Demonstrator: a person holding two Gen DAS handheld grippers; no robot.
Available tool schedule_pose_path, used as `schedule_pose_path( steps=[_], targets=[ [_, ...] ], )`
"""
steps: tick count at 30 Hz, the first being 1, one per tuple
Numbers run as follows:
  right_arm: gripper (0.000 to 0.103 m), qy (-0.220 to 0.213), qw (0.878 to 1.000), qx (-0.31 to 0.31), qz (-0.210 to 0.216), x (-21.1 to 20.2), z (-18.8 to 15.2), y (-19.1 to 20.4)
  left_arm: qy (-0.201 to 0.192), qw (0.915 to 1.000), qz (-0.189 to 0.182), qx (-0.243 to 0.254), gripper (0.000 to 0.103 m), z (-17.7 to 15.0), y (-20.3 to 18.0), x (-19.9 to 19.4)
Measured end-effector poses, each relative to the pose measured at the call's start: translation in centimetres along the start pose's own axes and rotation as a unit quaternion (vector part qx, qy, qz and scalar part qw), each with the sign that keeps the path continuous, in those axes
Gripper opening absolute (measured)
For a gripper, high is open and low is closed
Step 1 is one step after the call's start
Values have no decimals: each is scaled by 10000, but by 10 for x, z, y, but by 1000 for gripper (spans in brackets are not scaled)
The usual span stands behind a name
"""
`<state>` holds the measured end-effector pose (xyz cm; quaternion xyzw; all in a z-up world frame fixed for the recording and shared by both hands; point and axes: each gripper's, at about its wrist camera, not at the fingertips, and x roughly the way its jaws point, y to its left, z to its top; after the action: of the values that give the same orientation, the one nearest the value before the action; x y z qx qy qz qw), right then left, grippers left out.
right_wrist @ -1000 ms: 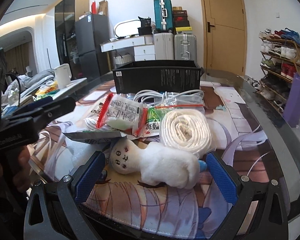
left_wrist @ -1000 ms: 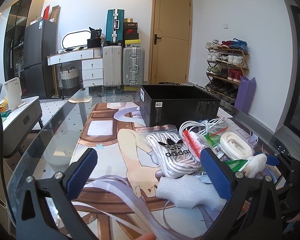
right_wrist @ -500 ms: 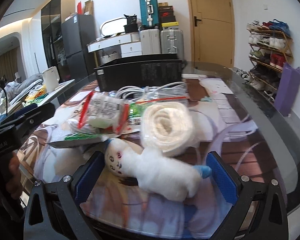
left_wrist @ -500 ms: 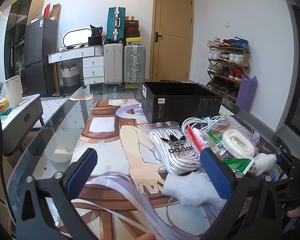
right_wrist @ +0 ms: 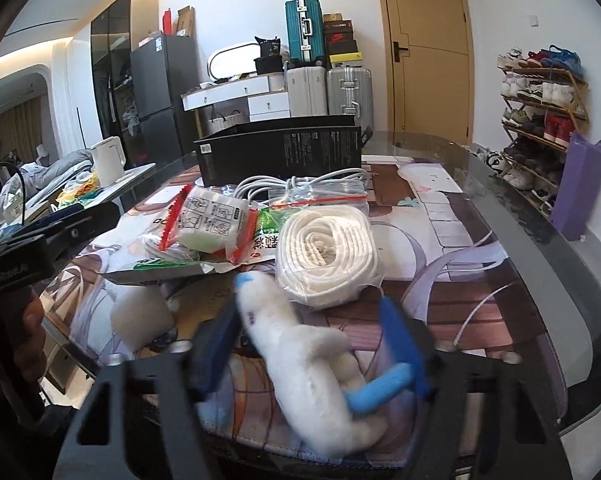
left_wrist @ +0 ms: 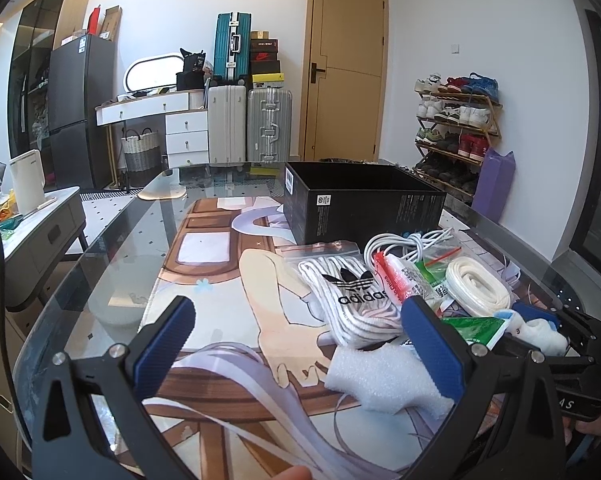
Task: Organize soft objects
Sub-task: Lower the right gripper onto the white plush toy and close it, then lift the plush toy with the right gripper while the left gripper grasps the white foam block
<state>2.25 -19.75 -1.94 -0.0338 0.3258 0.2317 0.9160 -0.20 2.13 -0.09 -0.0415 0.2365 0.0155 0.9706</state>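
Observation:
A white plush toy (right_wrist: 300, 360) with blue tips lies lengthwise on the printed mat between the fingers of my right gripper (right_wrist: 306, 312). Its jaws are closing and blurred. A strip of mat still shows between the plush and the right pad. In the left wrist view the plush (left_wrist: 544, 334) sits at the far right. My left gripper (left_wrist: 296, 308) hangs open above the mat, holding nothing. A white foam piece (left_wrist: 380, 380) lies just behind its right finger. A bagged white lace coil (right_wrist: 328, 252) and a bag of adidas laces (left_wrist: 352, 300) lie nearby.
An open black box (left_wrist: 360, 204) stands at the back of the glass table (left_wrist: 112, 248). White cables (left_wrist: 404, 240) and a red-edged packet (right_wrist: 208, 224) lie in front of it. The table's right rim (right_wrist: 540, 240) curves close by. A hand (right_wrist: 24, 344) holds the left gripper.
The right gripper's jaws have narrowed from wide open around the plush. The plush has turned from crosswise to lengthwise between them. The left gripper has stayed put.

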Motion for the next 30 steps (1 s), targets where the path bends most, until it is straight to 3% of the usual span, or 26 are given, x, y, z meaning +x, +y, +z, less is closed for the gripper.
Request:
schedule_pose_path(
  steps=[3,9,22,30],
  targets=[
    [44,-44,9999,36,110,-3,-2,-2,4,10000,1,-4,103,0,0,0],
    [32,-131,9995,164,229,-13,-8,-8,5,10000,-28,1,103,0,-1,0],
    [30,-479,9978,118,439,-32,2,-7,-15,9971,-734,222,103,-1,-9,-12],
    [30,-557,9974,33,460,-42,11,-6,369,9900,-1147,735,103,-7,-25,-12]
  ],
)
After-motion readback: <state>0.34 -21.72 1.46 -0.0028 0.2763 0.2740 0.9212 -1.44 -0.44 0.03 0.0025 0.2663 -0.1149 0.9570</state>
